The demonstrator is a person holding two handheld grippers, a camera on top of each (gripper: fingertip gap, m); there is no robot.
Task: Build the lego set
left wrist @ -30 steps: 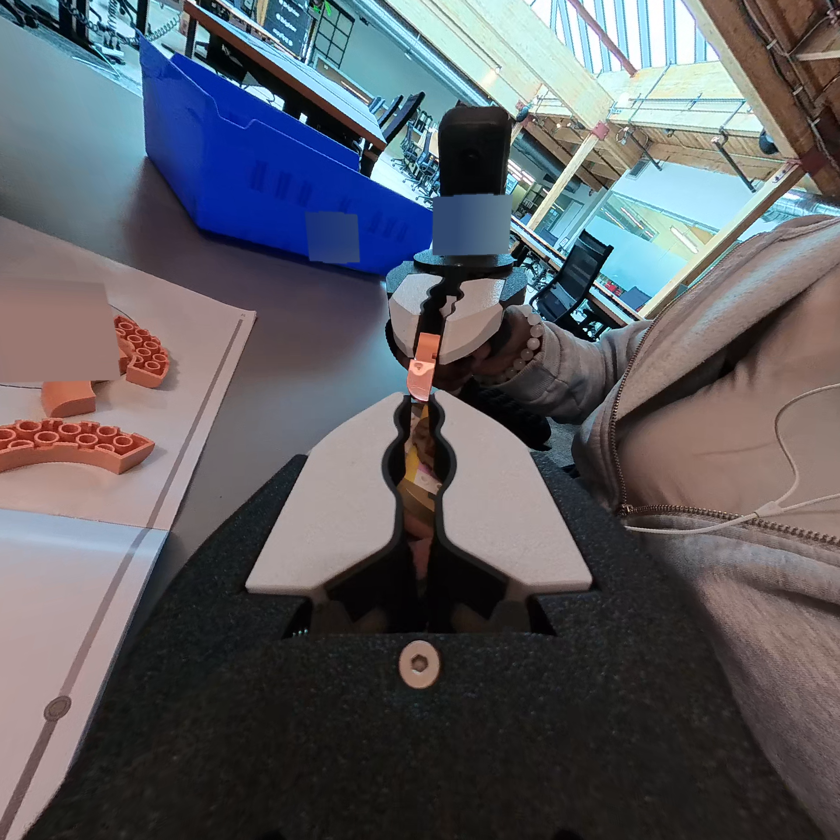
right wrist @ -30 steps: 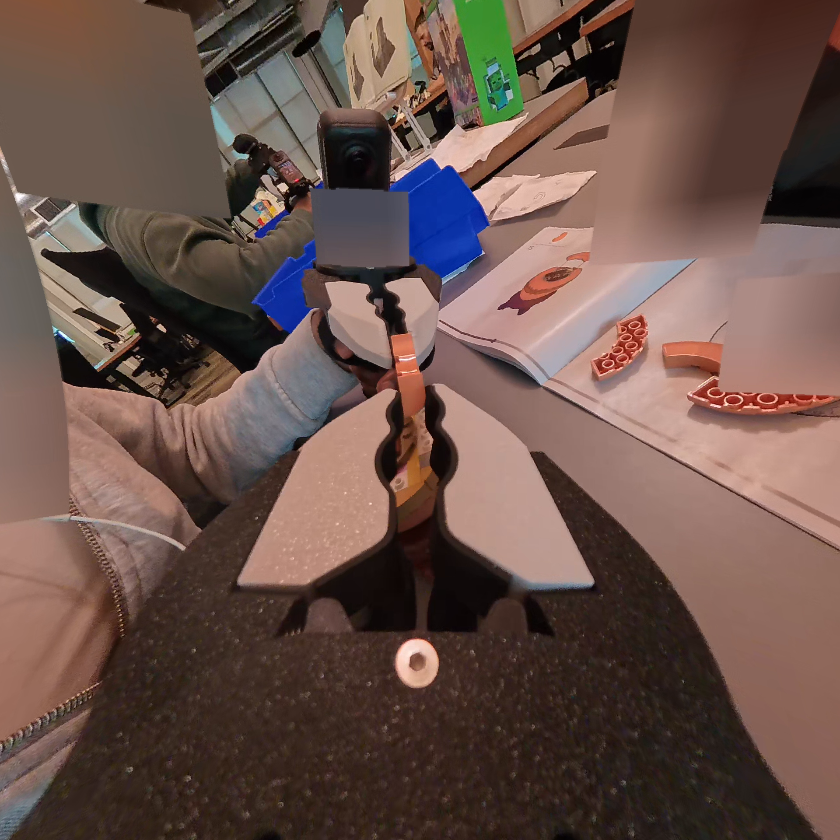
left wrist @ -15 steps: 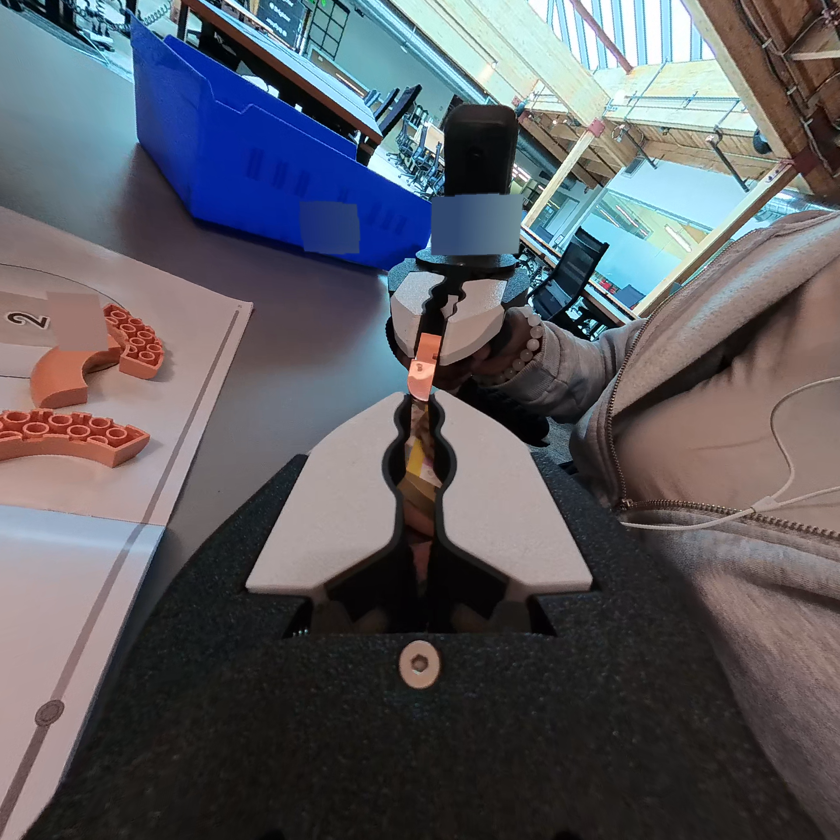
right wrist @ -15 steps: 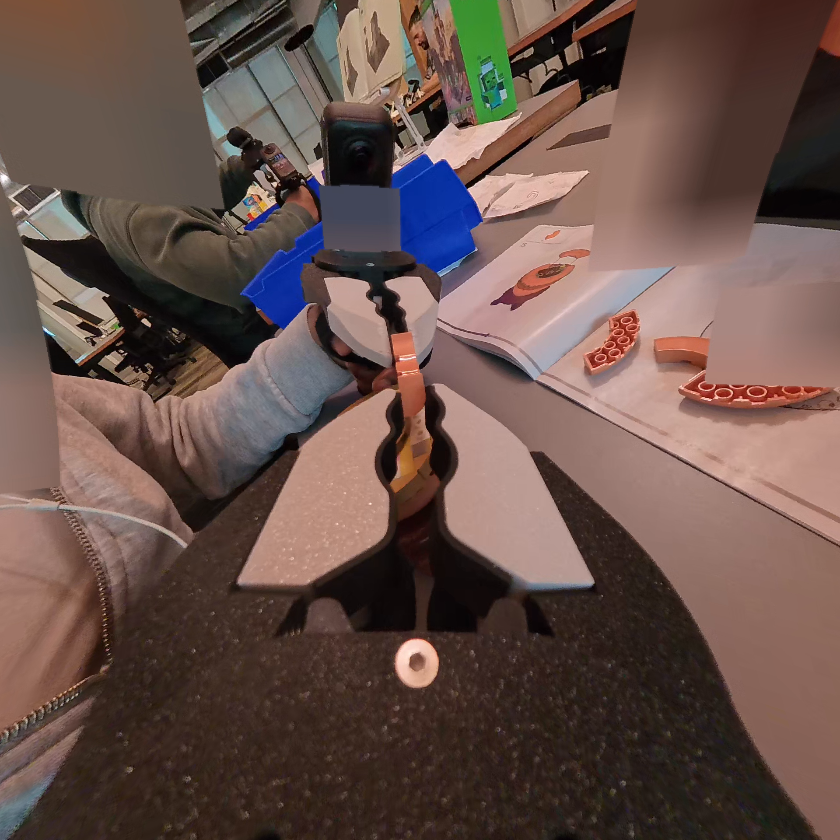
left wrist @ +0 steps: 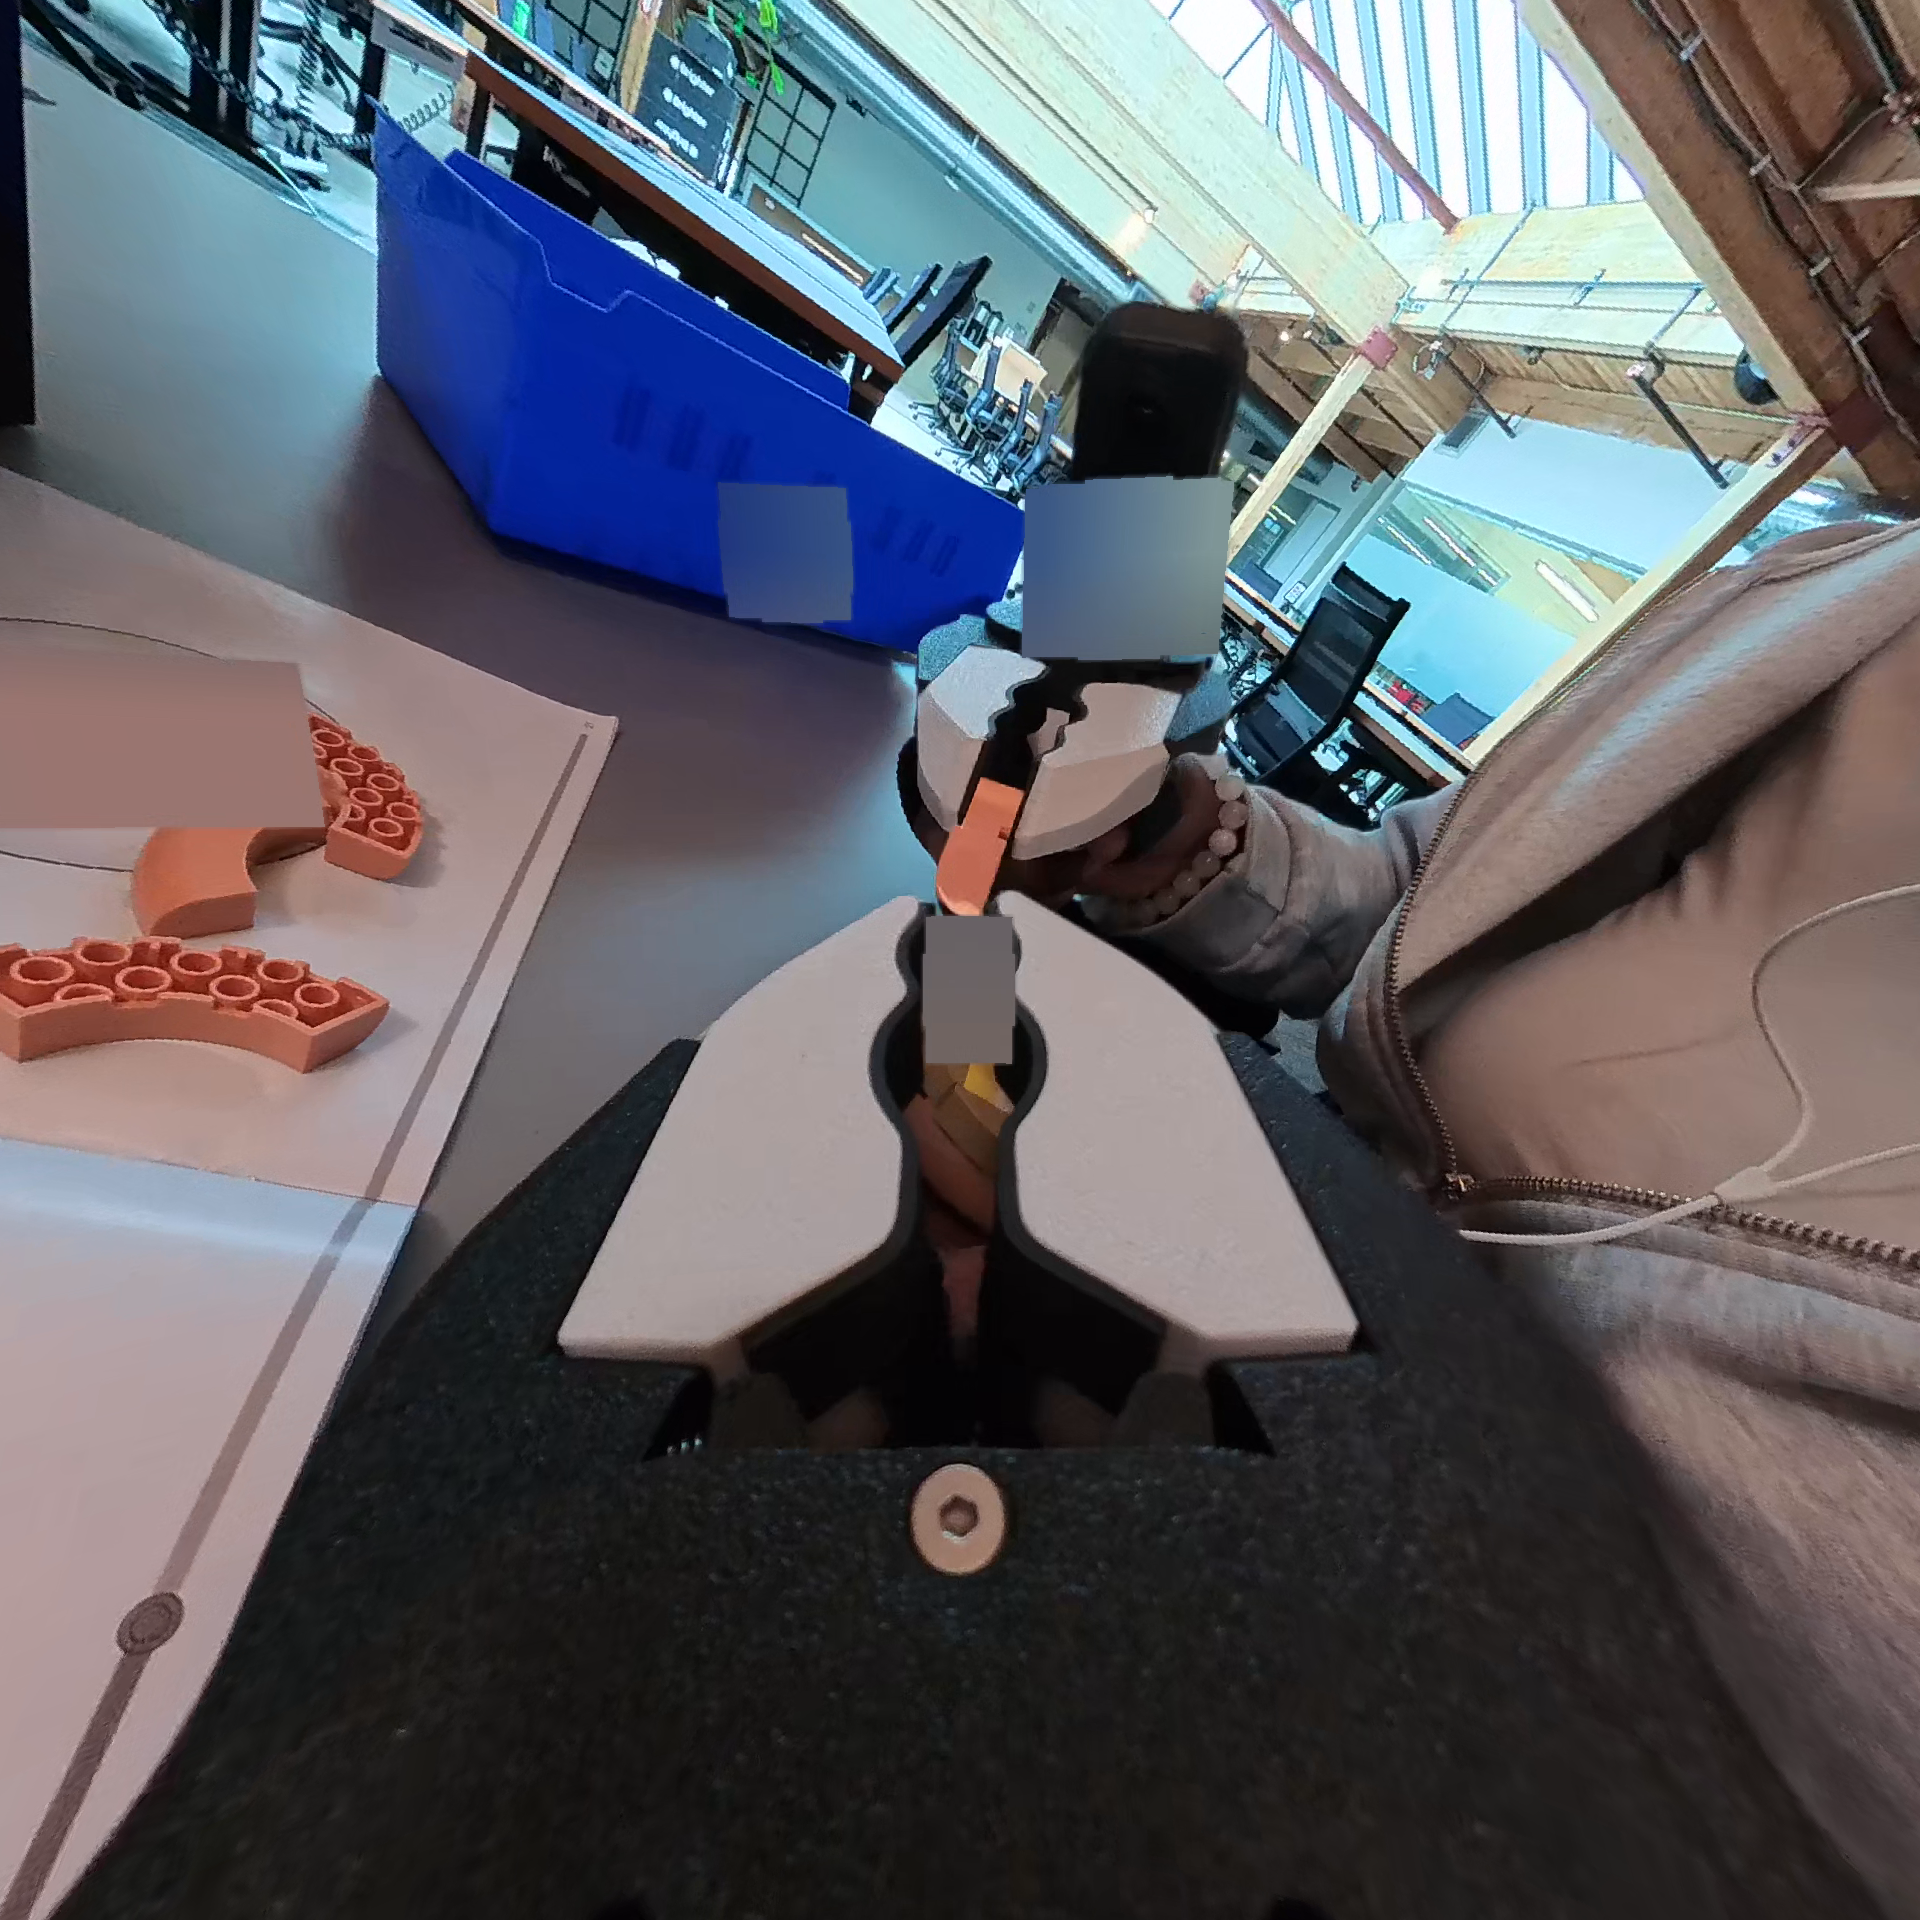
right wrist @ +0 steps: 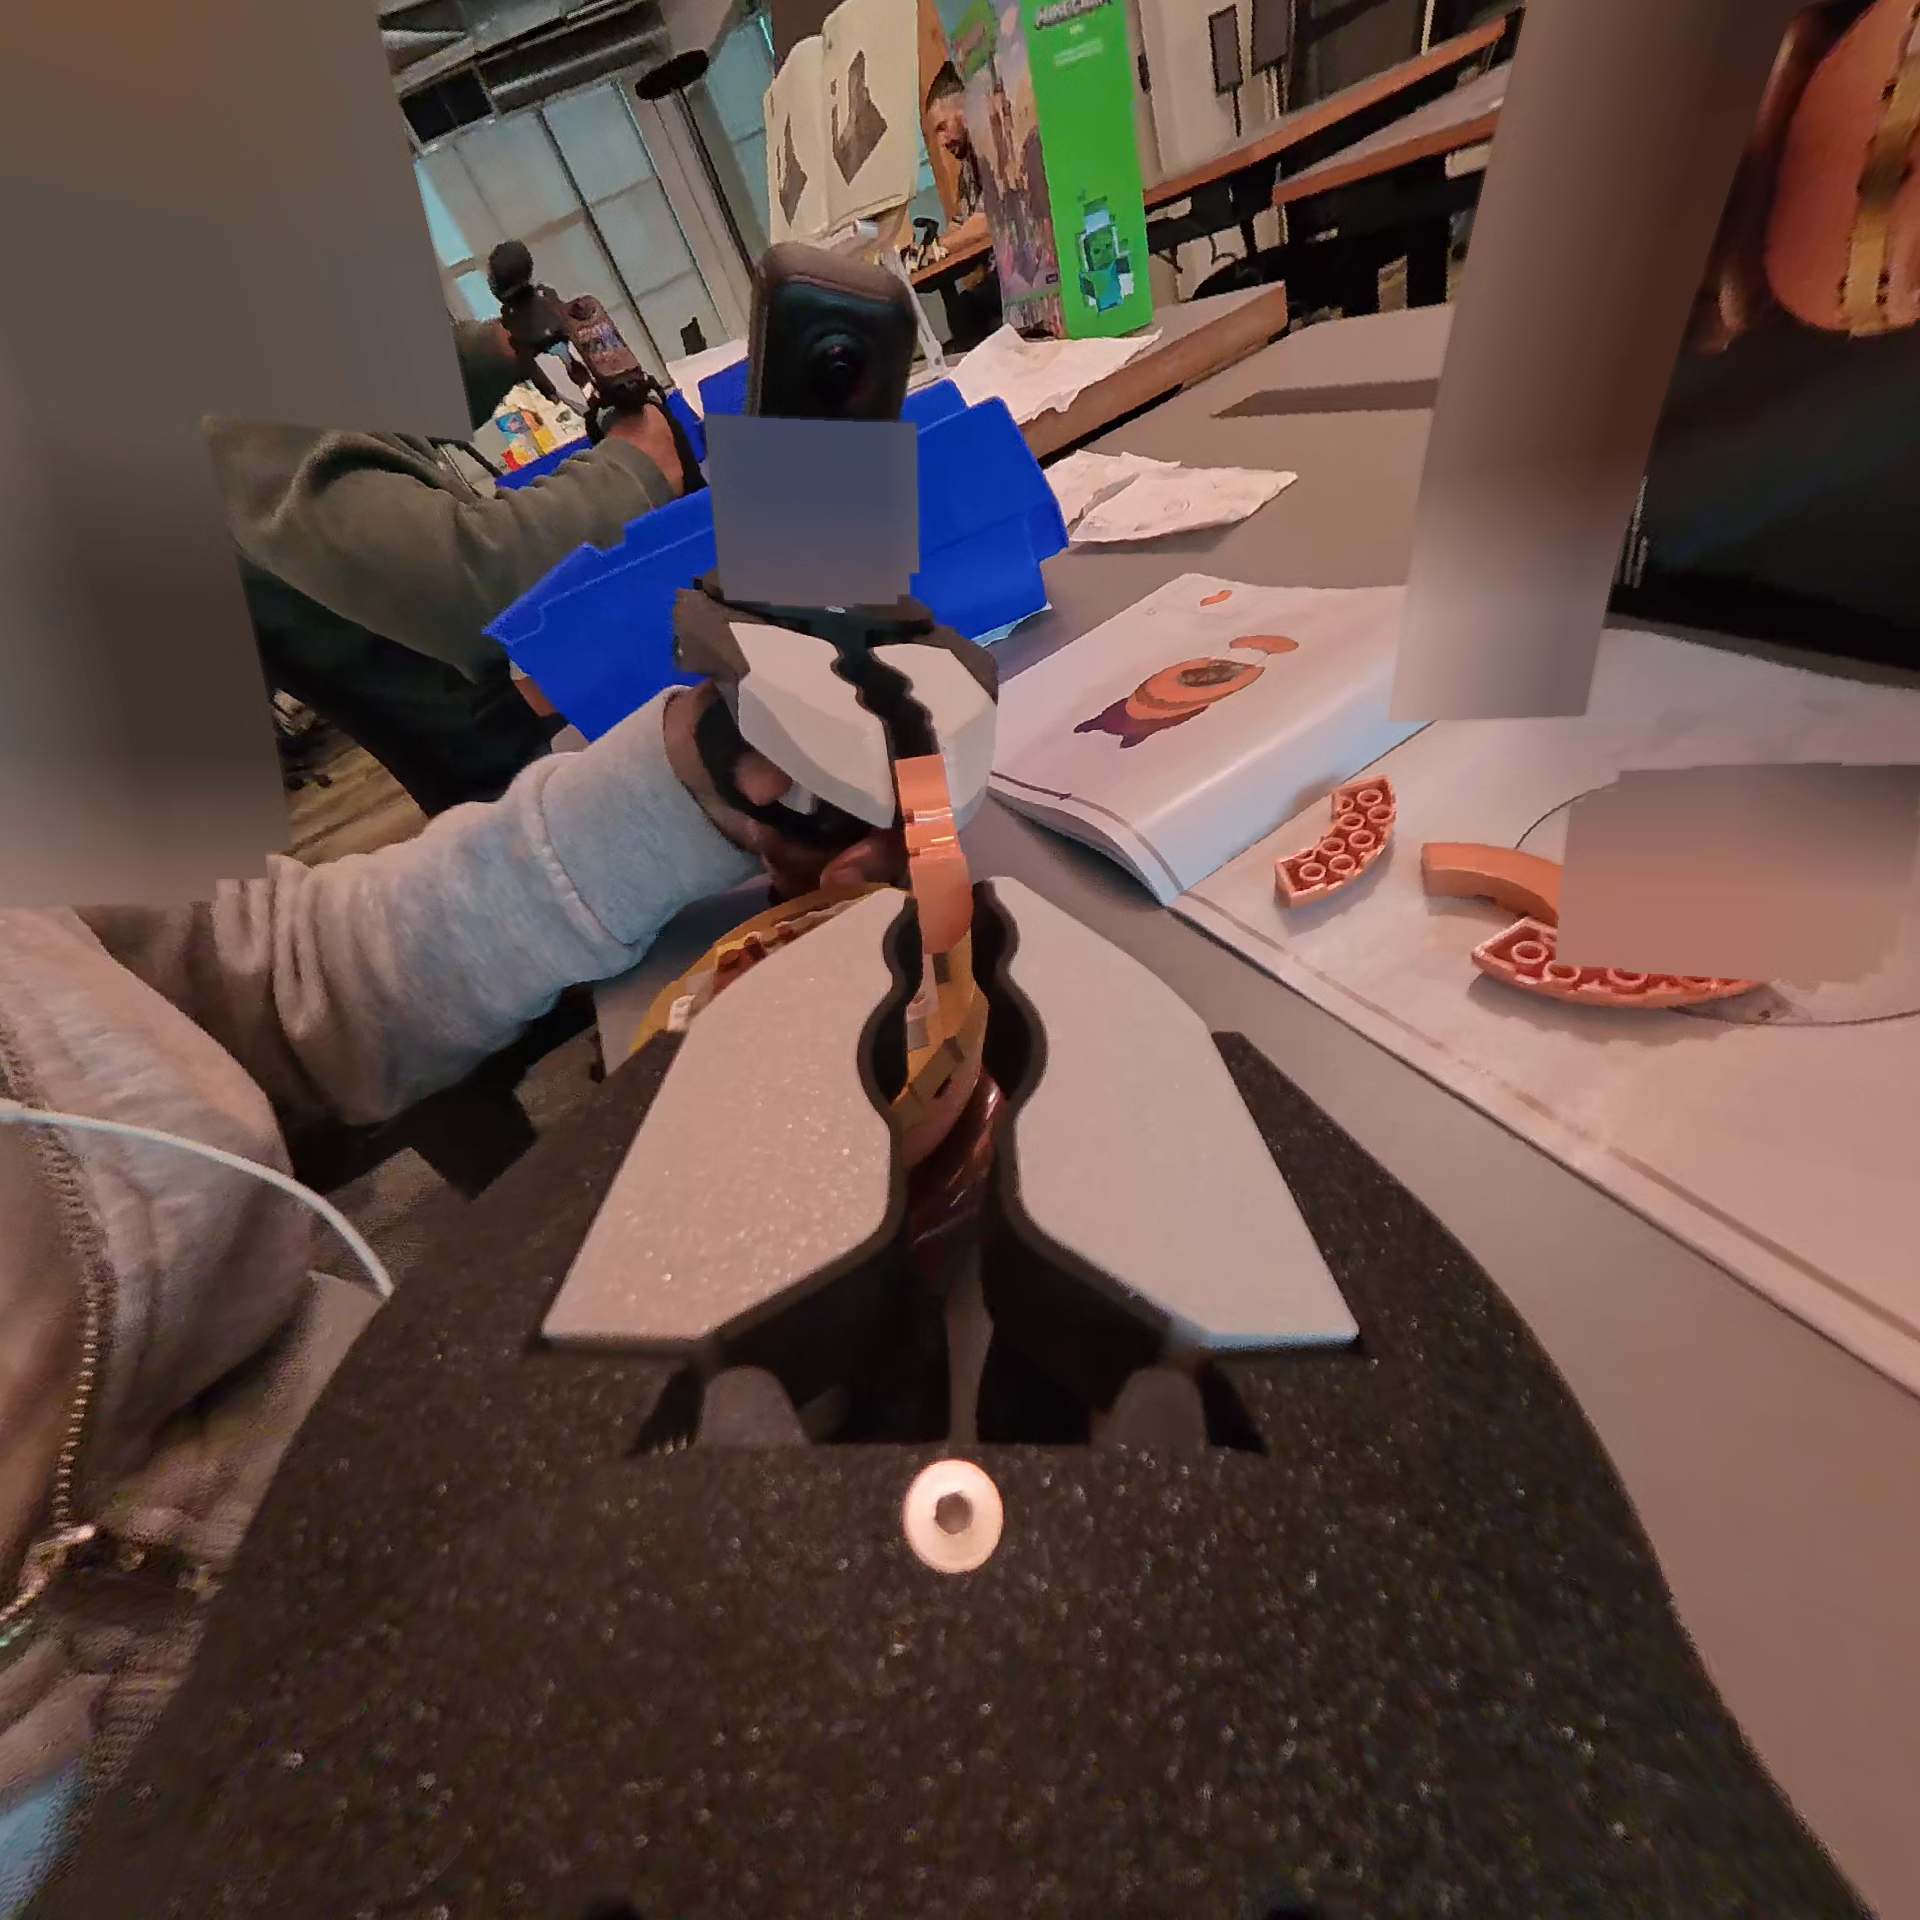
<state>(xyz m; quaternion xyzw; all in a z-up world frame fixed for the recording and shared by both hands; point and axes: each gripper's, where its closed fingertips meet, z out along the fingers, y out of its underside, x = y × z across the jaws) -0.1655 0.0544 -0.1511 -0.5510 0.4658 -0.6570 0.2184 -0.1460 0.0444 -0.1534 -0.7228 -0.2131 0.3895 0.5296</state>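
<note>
My left gripper [left wrist: 961,909] is shut on a round yellow, tan and brown lego assembly [left wrist: 966,1101] that shows in the gap between its fingers. My right gripper [left wrist: 1003,821] faces it tip to tip and is shut on an orange curved piece [left wrist: 977,842]. The piece reaches down to the left gripper's tips. In the right wrist view my right gripper [right wrist: 951,894] holds the orange curved piece [right wrist: 935,862] against the assembly [right wrist: 935,1039]. The assembly's yellow rim sticks out left of the fingers. The left gripper [right wrist: 904,790] is just beyond it.
Loose orange curved bricks [left wrist: 187,997] [left wrist: 369,790] [right wrist: 1340,842] [right wrist: 1600,977] lie on a white sheet [left wrist: 208,1299]. An open instruction booklet [right wrist: 1195,717] and a blue bin [left wrist: 623,457] stand behind. A person's grey sleeve [right wrist: 468,914] is close by. Another person in green [right wrist: 416,520] sits at back left. Only a small space, under 4 cm, lies between the two pairs of fingers.
Both grippers stay shut and tip to tip. The held pair has tilted a little, and the assembly's yellow rim now shows left of the right gripper's finger.
</note>
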